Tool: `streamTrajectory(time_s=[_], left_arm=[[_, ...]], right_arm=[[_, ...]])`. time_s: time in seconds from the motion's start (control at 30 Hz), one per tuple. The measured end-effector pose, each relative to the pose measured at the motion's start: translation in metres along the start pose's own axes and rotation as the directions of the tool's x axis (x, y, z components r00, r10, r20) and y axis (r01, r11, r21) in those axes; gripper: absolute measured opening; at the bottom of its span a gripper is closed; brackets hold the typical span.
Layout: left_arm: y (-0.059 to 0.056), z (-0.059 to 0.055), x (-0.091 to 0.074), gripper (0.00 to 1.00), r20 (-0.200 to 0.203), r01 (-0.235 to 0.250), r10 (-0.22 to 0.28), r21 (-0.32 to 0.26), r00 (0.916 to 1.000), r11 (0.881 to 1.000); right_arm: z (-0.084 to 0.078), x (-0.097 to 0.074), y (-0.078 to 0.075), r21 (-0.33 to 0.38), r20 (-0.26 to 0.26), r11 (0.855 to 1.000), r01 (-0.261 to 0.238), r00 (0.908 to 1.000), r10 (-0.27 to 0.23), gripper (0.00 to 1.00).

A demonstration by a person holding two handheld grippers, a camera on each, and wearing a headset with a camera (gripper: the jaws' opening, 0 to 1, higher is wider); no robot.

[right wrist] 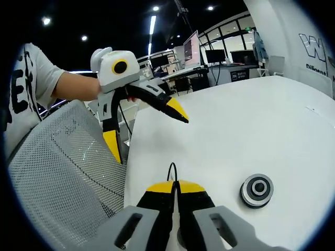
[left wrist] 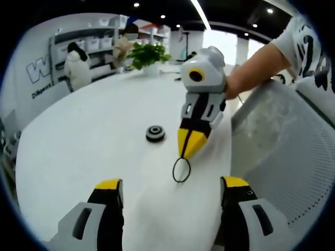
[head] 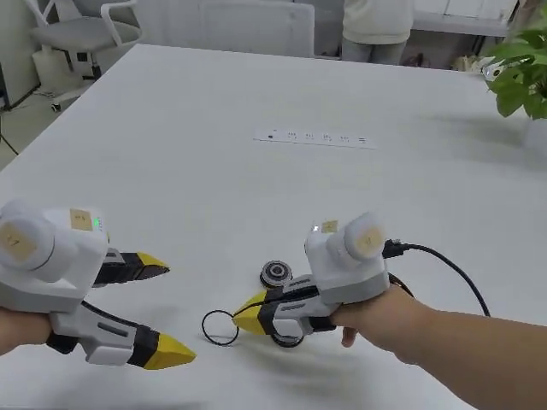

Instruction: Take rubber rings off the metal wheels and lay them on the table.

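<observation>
My right gripper [head: 246, 314] rests low over the white table [head: 214, 171], shut on a thin black rubber ring [head: 218, 327] that hangs from its yellow tips onto the tabletop. The ring [left wrist: 181, 170] shows as a loop below the right gripper [left wrist: 189, 145] in the left gripper view, and edge-on [right wrist: 171, 170] above the shut right gripper [right wrist: 175, 187] in its own view. A metal wheel [head: 275, 274] with a dark rim lies flat just beyond, also visible as wheel [left wrist: 155, 133] and wheel [right wrist: 256, 190]. My left gripper [head: 162, 306] hovers open to the left, holding nothing; its fingertips [left wrist: 110, 185] stand wide apart.
A power strip [head: 314, 137] is set into the table's middle. A plant [head: 521, 73] stands at the far right edge. An office chair [head: 81, 30] and a person [head: 376, 26] are beyond the far end. A grey mesh chair [right wrist: 63, 172] is beside the near edge.
</observation>
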State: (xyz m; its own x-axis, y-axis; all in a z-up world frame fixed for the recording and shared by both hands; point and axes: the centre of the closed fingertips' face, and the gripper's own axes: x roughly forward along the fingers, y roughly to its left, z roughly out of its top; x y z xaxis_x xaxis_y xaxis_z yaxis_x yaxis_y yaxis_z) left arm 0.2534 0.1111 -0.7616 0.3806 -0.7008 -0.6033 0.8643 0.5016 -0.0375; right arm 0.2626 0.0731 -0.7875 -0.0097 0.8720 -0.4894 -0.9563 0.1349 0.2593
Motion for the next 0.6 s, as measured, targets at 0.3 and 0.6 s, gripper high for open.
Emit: streamTrajectory(time_s=[0.3, 0.6], left_arm=[[0.0007, 0.0007, -0.0002, 0.78, -0.003, -0.001, 0.001, 0.003, 1.0, 1.0], [0.0007, 0.0023, 0.0014, 0.78, -0.007, 0.003, -0.003, 0.007, 1.0, 1.0]], right_arm=[[-0.0005, 0.0021, 0.0002, -0.024, -0.012, 1.0, 0.008, 0.9999, -0.009, 0.06], [-0.0001, -0.0001, -0.0019, -0.033, -0.012, 0.999, 0.016, 0.9998, -0.016, 0.19]])
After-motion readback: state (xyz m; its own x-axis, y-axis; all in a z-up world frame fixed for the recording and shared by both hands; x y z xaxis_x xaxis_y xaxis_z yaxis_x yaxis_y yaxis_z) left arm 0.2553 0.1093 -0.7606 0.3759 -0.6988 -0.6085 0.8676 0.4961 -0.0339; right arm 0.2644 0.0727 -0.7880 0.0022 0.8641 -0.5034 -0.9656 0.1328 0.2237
